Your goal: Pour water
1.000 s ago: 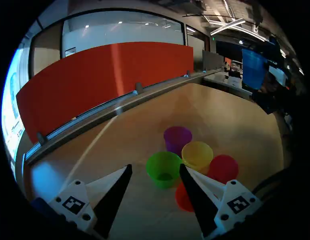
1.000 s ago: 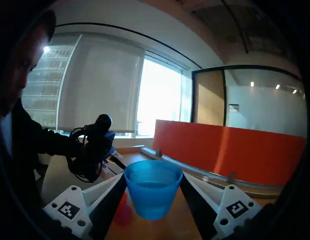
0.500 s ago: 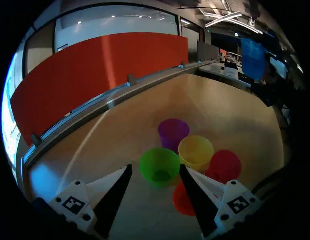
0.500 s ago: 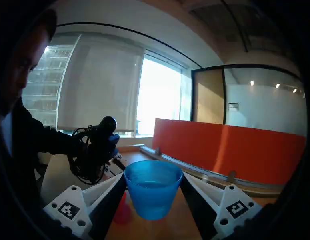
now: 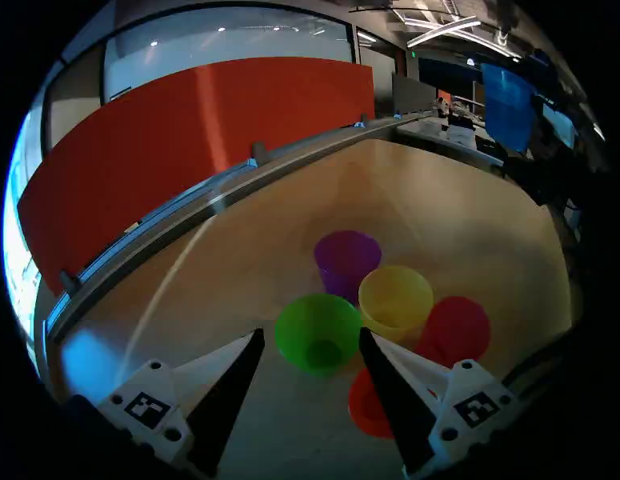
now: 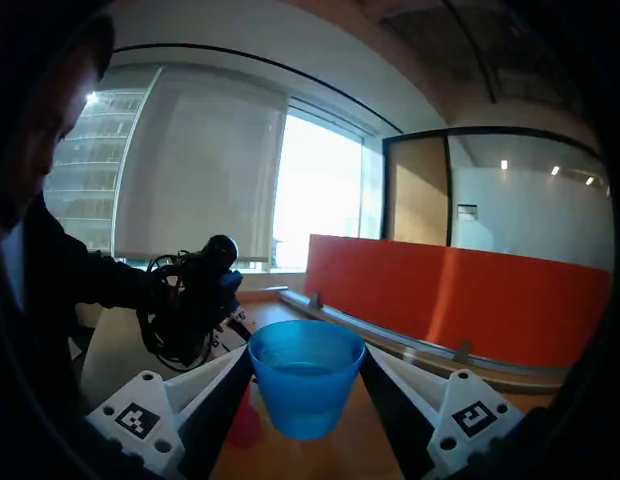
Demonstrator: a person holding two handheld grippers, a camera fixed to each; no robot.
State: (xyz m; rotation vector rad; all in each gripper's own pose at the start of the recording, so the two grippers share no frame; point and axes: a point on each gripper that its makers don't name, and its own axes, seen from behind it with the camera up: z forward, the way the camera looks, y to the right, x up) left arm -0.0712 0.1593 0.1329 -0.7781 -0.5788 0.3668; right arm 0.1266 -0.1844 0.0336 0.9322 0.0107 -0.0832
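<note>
Coloured cups [image 5: 395,300] cluster on the worktop [image 5: 270,248] below the open, empty left claw [image 5: 310,334]; the right claw [image 6: 306,354] clamps an upright blue cup [image 6: 306,392].

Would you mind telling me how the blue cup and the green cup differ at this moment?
The blue cup is clamped between the right tongs and held above the table. The green cup stands on the table in front of the open left tongs, untouched. The blue cup holds water, while the green cup looks empty. Both are upright, tapered plastic cups.
</note>
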